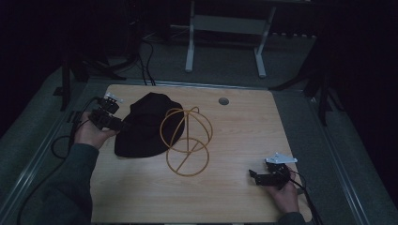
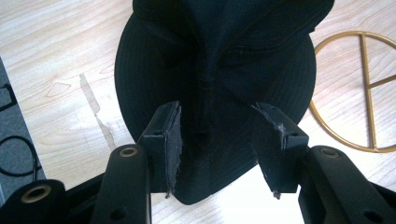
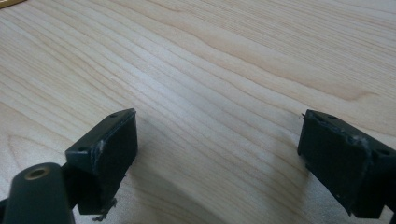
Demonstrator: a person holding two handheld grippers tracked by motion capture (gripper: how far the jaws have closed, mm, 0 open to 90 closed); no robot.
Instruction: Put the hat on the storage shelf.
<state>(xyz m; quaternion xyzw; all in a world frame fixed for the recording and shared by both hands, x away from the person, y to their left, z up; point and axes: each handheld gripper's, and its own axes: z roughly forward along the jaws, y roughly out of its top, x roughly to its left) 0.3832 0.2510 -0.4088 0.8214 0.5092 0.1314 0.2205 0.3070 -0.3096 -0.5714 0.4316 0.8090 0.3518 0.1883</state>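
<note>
Black hat (image 1: 143, 126): lies on the left half of the wooden surface (image 1: 244, 136), crown up, brim spread flat. Its right edge touches or passes under the gold wire stand (image 1: 187, 140), a frame of hoops rising from a round base ring; which of the two, the high view does not settle.

Left tongs (image 1: 123, 124): at the hat's left brim, held level by the person's left hand (image 1: 89, 133). In the left gripper view the tongs (image 2: 217, 140) stand apart, one jaw on each side of a raised fold of hat cloth (image 2: 205, 84). The pads (image 2: 172, 144) do not visibly press on the cloth; a gap shows on both sides of it. The near brim edge lies between and below the jaws. Part of the stand's base ring (image 2: 364, 88) shows at the right of that view, on bare wood.

Right tongs (image 1: 253, 176): near the front right corner of the surface, well apart from hat and stand, held by the right hand (image 1: 284, 190). In the right gripper view these tongs (image 3: 217, 158) stand wide apart over bare wood grain, nothing between them.

A round grommet hole (image 1: 224, 101) sits near the far edge of the surface.
</note>
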